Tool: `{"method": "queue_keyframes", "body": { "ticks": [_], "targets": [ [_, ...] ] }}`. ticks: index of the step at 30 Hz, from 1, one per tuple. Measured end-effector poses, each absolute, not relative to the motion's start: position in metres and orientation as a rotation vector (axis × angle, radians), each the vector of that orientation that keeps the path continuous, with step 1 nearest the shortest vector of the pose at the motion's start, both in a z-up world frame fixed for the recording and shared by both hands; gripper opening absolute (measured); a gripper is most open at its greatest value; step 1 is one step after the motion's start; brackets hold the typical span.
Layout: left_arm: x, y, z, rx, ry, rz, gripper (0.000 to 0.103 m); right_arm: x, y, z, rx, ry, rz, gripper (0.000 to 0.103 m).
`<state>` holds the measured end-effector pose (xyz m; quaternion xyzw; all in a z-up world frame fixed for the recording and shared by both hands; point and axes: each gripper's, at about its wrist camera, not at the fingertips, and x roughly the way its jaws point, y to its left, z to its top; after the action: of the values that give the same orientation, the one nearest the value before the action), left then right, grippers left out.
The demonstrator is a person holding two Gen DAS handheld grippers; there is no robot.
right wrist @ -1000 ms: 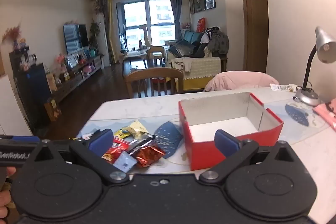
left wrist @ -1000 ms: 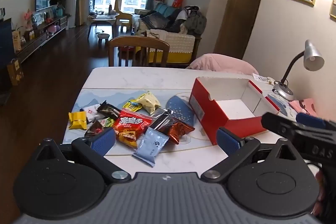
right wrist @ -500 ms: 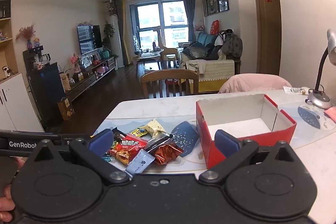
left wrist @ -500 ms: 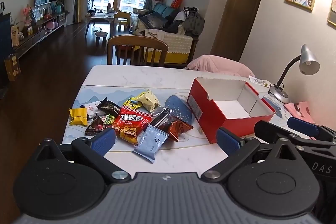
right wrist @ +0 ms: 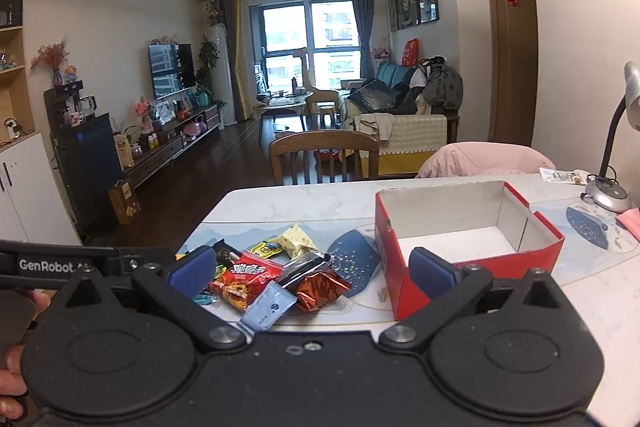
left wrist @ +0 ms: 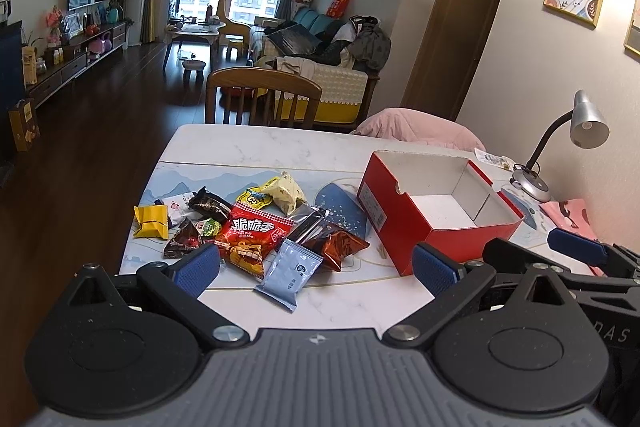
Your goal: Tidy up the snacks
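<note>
Both tongs are held above the near edge of the white marble-pattern desk [left wrist: 280, 143], neither touching anything. The left tongs [left wrist: 316, 265] are spread wide with nothing between the blue pads; the right tongs [right wrist: 312, 267] are equally wide and empty.

A loose pile of snack packets lies on the left half of the desk, on a pale blue printed mat [left wrist: 188, 175]. The big red crinkled chip bag with white lettering [left wrist: 254, 235] sits mid-pile. A light blue flat sachet [left wrist: 290, 277] is nearest the camera, its top corner overlapping a shiny copper-brown foil packet [left wrist: 338, 247]. A silver-black foil wrapper [left wrist: 306, 223] lies behind that. A pale yellow puffed packet [left wrist: 288, 191] and a small yellow cartoon-print packet [left wrist: 254, 197] sit at the far side. On the left edge of the pile are a bright yellow folded wrapper [left wrist: 151, 222], a white small packet [left wrist: 178, 205], a black glossy packet [left wrist: 210, 205], a dark triangular packet [left wrist: 184, 241] and a green-labelled small one [left wrist: 208, 227].

The open red cardboard box with white interior [left wrist: 384, 203] stands right of the pile, apart from it, upright, nothing inside. Beyond it on the right are a silver gooseneck lamp [left wrist: 588, 125] and a pink cloth [left wrist: 568, 215]. A wooden chair [left wrist: 262, 87] stands at the far desk edge. A person's fingers [right wrist: 10, 383] show at the lower left of the right wrist view.
</note>
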<state>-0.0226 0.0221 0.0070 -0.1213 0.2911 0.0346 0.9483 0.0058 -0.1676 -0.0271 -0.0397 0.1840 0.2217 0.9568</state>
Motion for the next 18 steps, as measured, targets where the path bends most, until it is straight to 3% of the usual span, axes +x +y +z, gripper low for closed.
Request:
{"method": "queue_keyframes", "body": {
  "ticks": [18],
  "targets": [
    [-0.0246,0.0218,0.0081,-0.222,0.595,0.083,0.103,-0.0017,-0.1601,-0.0282,-0.087,0.39,0.456,0.103]
  ]
}}
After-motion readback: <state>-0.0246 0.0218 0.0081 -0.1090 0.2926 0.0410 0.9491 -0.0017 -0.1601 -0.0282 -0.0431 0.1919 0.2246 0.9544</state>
